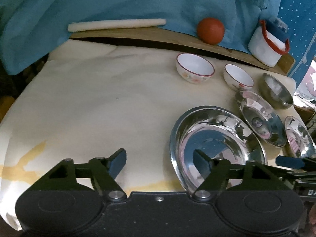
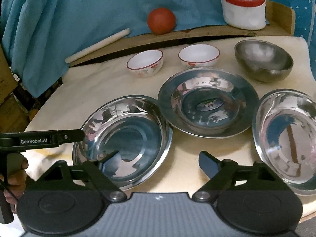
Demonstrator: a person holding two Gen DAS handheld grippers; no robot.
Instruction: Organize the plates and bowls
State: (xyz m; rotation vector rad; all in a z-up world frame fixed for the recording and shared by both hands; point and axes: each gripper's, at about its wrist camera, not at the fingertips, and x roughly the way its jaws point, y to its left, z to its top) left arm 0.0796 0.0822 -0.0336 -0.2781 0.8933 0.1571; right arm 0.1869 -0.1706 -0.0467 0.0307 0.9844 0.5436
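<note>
Nearest, the left gripper [image 1: 159,159] and right gripper [image 2: 158,159] both stood spread, pinching nothing, each with one finger over the steel plate [image 2: 122,140] on the cream table [image 1: 88,98]. Beyond lay a wide-rimmed steel plate [image 2: 208,102] and, rightward, a shiny steel bowl [image 2: 286,138]. Farther back stood two red-rimmed white bowls [image 2: 145,62] [image 2: 198,56] and a dull steel bowl [image 2: 263,61]; behind them, a red ball [image 2: 161,20].

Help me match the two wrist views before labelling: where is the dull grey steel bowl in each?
Left wrist view: dull steel bowl at the right edge, right of the two china bowls.
Right wrist view: same bowl upper right.
Shared landmark: red ball.
</note>
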